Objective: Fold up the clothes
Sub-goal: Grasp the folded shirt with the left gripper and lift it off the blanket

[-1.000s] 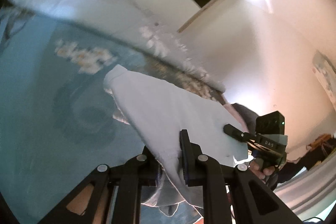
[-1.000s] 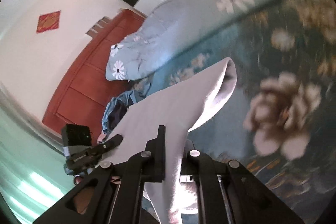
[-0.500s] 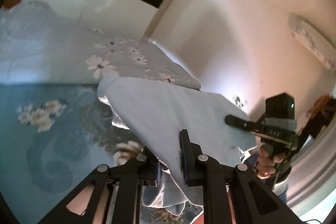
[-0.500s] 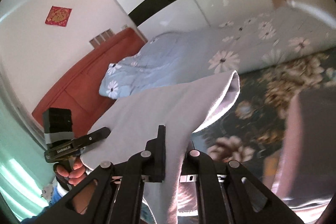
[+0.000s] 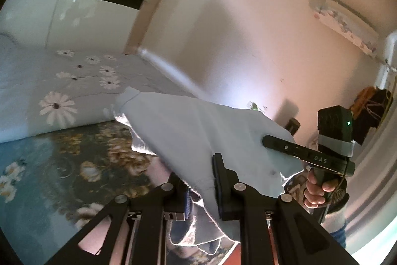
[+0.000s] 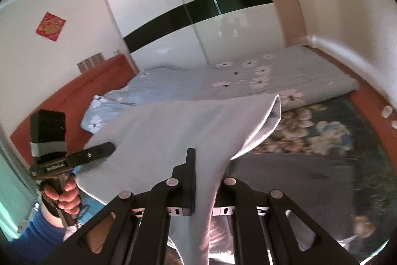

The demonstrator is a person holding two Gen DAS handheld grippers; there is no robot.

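**Pale garment going up between two grippers, fold not yet made**

A person is standing at the bedside holding a pale blue-grey garment [image 5: 193, 131] off the bed, stretched in the air between two handheld grippers. The left gripper [image 5: 201, 190] is clenching one edge of the cloth, with fabric bunching between its fingers and spilling down below them. The right gripper [image 6: 206, 180] is pinching the other edge, its fingers nearly together with the cloth draping down through them. Each gripper is also showing in the other's view, its tip resting against the stretched cloth.

As for progress, I am judging this an early stage. The garment is hanging as a slack sheet with one loose end [image 6: 273, 111] curling forward, and no crease or doubled layer is showing that I would call a finished fold. It is not lying on the flowered bedspread [image 6: 322, 136], so laying it down, smoothing and folding are all still ahead. A dark grey cloth [image 6: 285, 178] is lying on the bed beneath; whether it is already folded I cannot tell.

Compared with a second ago, both views are taking in much more of the room: the wardrobe [image 6: 198, 16], the wall and the daisy-print quilt [image 5: 62, 96] are now filling the frame where bedspread was filling it before, so the garment is being lifted higher. Both grips are looking unchanged.
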